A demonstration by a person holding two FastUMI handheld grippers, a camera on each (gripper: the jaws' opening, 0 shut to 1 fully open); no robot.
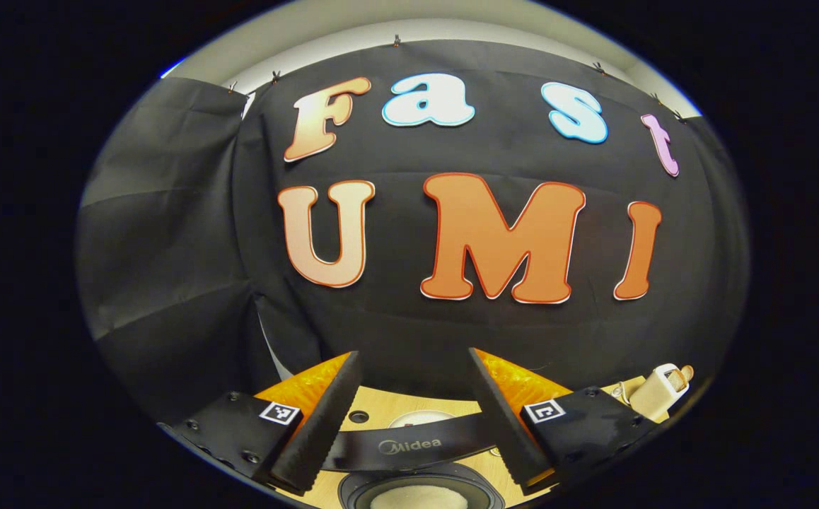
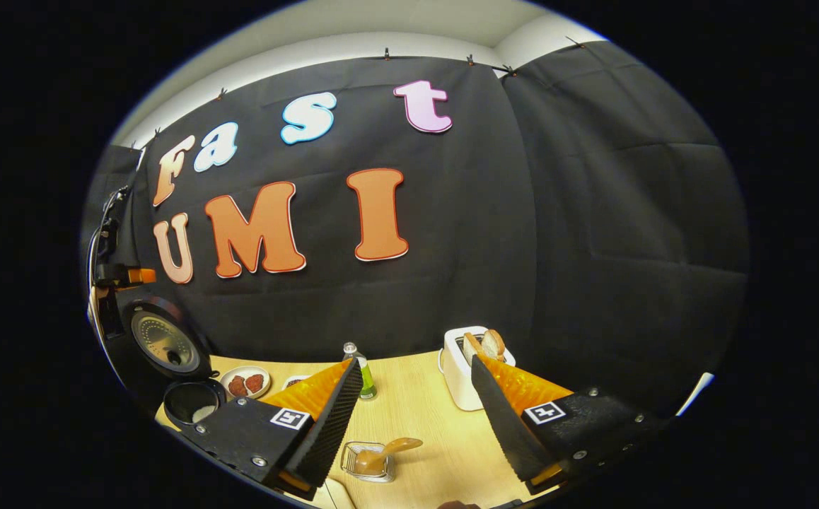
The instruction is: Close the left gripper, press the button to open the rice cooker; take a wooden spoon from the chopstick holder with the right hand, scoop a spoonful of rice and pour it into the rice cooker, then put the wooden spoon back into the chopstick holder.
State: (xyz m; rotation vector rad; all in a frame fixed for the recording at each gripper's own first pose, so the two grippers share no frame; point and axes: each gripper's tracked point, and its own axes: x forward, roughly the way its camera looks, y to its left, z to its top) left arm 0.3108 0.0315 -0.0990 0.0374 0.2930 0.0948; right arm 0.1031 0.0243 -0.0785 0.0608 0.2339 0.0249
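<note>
With the rice cooker point(image 2: 169, 353) already lidded-up and both claws gaping empty, the right claw point(image 2: 416, 417) hangs above the chopstick holder point(image 2: 369, 461); a careless pinch could tip it, spilling the wooden spoon point(image 2: 388, 452) beside the toaster point(image 2: 462, 367).

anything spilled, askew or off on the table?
Nothing stands out. Rice cooker stands lid-up with rice inside, wooden spoon sits in the chopstick holder, toaster upright. Both tongs, left and right, are open and empty.
</note>
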